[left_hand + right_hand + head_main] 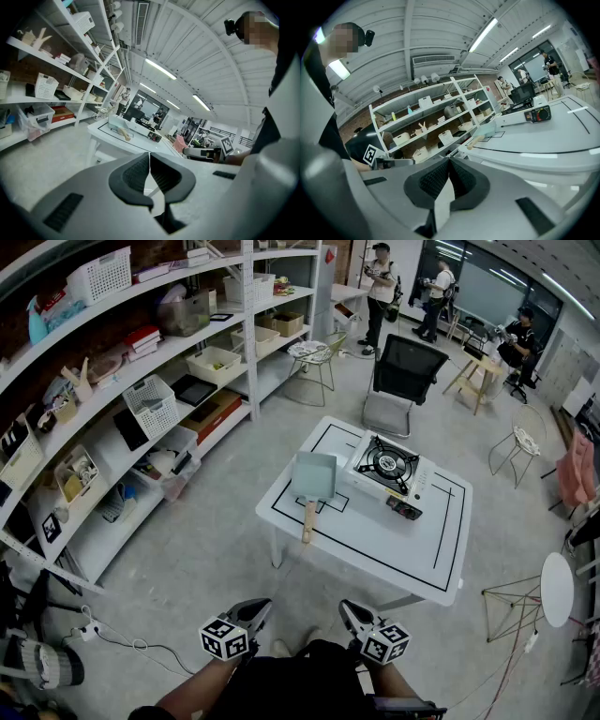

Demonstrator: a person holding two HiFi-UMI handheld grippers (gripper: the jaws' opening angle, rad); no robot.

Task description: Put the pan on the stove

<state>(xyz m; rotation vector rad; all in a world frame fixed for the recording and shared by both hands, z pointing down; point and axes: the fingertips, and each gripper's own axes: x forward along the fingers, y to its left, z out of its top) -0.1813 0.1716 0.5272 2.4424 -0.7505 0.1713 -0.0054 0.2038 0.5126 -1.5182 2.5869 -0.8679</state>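
Left claw (259, 607): held low in front of the person, its pads pressed together with nothing between them, aimed slightly downward toward the counter.
Right claw (350, 611): level with the left one and just beside it, also closed tight and empty.
Floor: bare concrete lies between both claws and the counter, so neither claw is near the task's things yet.
Counter (375, 545): a white top with a black outline, standing well ahead of the person.
Pan (314, 476): a square, pale blue-grey pan resting flat on the left part of the counter, not yet on the burner.
Pan handle (307, 519): wooden, and it gives the pan's long axis, running from the pan body back toward the person and ending near the counter's near edge.
Which claw is nearer: the handle's end sits roughly midway between the two claws, so neither has a clear advantage; either would probably meet the handle end-on by reaching straight ahead.
Stove (388, 467): a single-burner tabletop unit just to the right of the pan, so the carry looks like a short lift and sideways shift to the right.
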